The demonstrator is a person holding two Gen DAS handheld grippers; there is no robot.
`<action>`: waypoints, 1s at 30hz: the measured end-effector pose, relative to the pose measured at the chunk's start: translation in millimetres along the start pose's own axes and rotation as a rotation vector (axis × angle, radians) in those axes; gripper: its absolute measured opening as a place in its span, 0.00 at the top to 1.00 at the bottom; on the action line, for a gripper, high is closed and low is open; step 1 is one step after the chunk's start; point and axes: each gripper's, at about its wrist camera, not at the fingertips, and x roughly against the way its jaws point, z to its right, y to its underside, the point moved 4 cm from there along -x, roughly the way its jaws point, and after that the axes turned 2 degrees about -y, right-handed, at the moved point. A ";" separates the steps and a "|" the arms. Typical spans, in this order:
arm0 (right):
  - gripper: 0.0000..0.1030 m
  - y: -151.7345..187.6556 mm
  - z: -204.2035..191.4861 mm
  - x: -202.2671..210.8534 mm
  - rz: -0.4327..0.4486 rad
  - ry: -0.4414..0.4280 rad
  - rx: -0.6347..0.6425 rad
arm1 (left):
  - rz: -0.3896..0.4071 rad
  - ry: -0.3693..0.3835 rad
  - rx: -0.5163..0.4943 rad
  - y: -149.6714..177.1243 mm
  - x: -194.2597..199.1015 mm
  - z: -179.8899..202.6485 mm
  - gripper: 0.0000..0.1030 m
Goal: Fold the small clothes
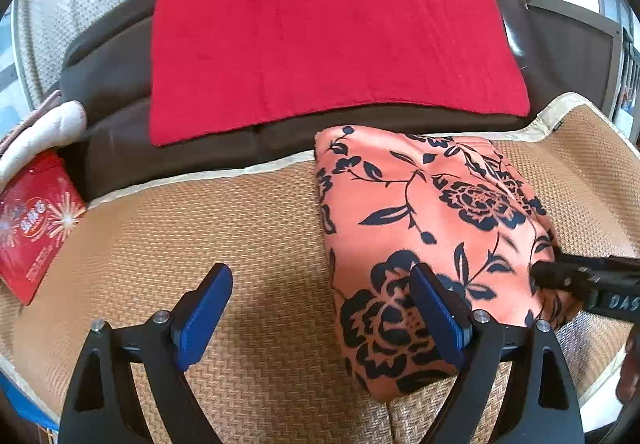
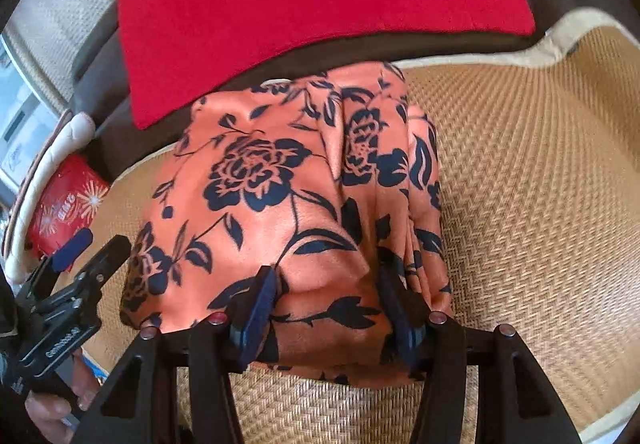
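A folded orange garment with a dark floral print (image 1: 432, 228) lies on the woven mat (image 1: 200, 236). It also shows in the right wrist view (image 2: 280, 204). My left gripper (image 1: 320, 308) is open and empty at the garment's left edge, its right finger over the cloth. My right gripper (image 2: 328, 300) has its jaws partly apart with a thick bunch of the garment's near edge between the blue pads. It shows as a black tip (image 1: 560, 272) at the garment's right edge in the left wrist view.
A red cloth (image 1: 328, 36) lies on a dark brown cushion (image 1: 160, 148) behind the mat. A red packet (image 1: 36, 224) and a white padded item (image 1: 44, 132) sit at the left. The mat's cream border (image 2: 560, 40) runs at the far right.
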 end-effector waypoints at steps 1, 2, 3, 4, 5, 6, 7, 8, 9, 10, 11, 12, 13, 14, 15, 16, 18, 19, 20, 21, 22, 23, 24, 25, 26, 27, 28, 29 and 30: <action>0.44 1.2 -0.5 3.2 0.012 -0.006 -0.006 | 0.004 -0.005 0.001 2.5 2.3 -1.5 0.12; 0.44 3.5 0.8 4.0 0.013 -0.010 -0.016 | 0.006 -0.008 0.006 5.7 4.8 -3.7 0.12; 0.44 5.5 2.1 4.3 0.013 -0.011 -0.023 | 0.006 -0.003 0.012 7.8 6.4 -5.5 0.12; 0.44 6.8 2.1 5.9 0.017 -0.014 -0.027 | 0.007 0.002 0.018 8.9 8.5 -6.8 0.12; 0.44 6.4 1.9 8.1 0.021 -0.014 -0.030 | 0.011 0.006 0.022 9.1 10.2 -8.0 0.12; 0.44 7.0 1.5 9.7 0.025 -0.014 -0.033 | 0.018 0.008 0.023 8.7 12.1 -8.9 0.12; 0.44 7.0 1.4 11.9 0.034 -0.014 -0.037 | 0.025 0.006 0.021 8.1 13.5 -9.5 0.12; 0.44 6.9 1.0 15.1 0.047 -0.015 -0.038 | 0.037 0.000 0.016 7.3 16.0 -10.4 0.12; 0.44 6.9 2.2 17.7 0.063 -0.017 -0.038 | 0.043 -0.004 0.013 6.5 17.0 -11.3 0.12; 0.44 5.3 1.5 22.8 0.090 -0.020 -0.035 | 0.049 -0.005 0.011 5.6 17.6 -12.4 0.12; 0.44 2.7 0.3 29.3 0.126 -0.023 -0.033 | 0.050 -0.005 0.012 4.9 17.6 -12.9 0.12; 0.44 2.0 -1.0 34.8 0.156 -0.026 -0.033 | 0.050 -0.005 0.015 4.3 17.2 -13.6 0.12; 0.44 0.6 -1.3 40.8 0.187 -0.029 -0.037 | 0.050 -0.004 0.017 3.6 16.3 -14.1 0.12; 0.44 -1.7 -1.2 45.0 0.214 -0.034 -0.046 | 0.050 -0.004 0.019 3.0 15.6 -14.6 0.12; 0.44 -4.7 -1.4 46.3 0.230 -0.039 -0.054 | 0.049 -0.005 0.019 2.6 15.2 -15.0 0.12; 0.44 -6.8 -1.2 47.0 0.242 -0.044 -0.065 | 0.049 -0.007 0.017 2.3 14.7 -15.1 0.12; 0.44 -12.2 -1.7 40.7 0.236 -0.040 -0.070 | 0.050 -0.010 0.013 1.7 13.4 -15.8 0.12; 0.44 -14.0 -0.7 36.5 0.227 -0.037 -0.070 | 0.049 -0.011 0.012 1.7 12.4 -16.1 0.12; 0.44 -14.6 -0.7 31.9 0.214 -0.034 -0.070 | 0.047 -0.013 0.011 1.9 11.7 -16.7 0.12; 0.44 -15.0 -0.9 27.4 0.201 -0.033 -0.070 | 0.045 -0.013 0.012 2.1 10.8 -17.0 0.12; 0.44 -13.6 -0.4 23.9 0.184 -0.030 -0.070 | 0.043 -0.013 0.012 2.1 10.1 -17.4 0.12; 0.44 -13.2 0.4 16.6 0.157 -0.025 -0.071 | 0.043 -0.014 0.013 1.9 9.4 -17.9 0.12; 0.44 -11.2 1.7 8.4 0.123 -0.016 -0.074 | 0.042 -0.014 0.013 1.7 8.6 -18.1 0.12; 0.44 -8.3 4.6 -2.8 0.073 0.000 -0.082 | 0.039 -0.013 0.013 1.6 7.4 -18.0 0.12; 0.44 -6.3 7.4 -10.9 0.053 0.006 -0.092 | 0.037 -0.013 0.013 1.7 6.5 -17.9 0.12; 0.43 -6.2 8.0 -11.7 0.058 -0.001 -0.098 | 0.035 -0.014 0.012 1.8 5.2 -17.8 0.12; 0.42 -7.5 7.2 -10.2 0.061 -0.005 -0.096 | 0.034 -0.014 0.011 1.8 4.7 -17.5 0.12; 0.42 -8.6 6.5 -8.6 0.064 -0.010 -0.091 | 0.034 -0.014 0.008 1.6 3.7 -16.9 0.12; 0.42 -8.4 6.8 -8.9 0.063 -0.011 -0.092 | 0.034 -0.015 0.006 1.4 3.2 -16.4 0.12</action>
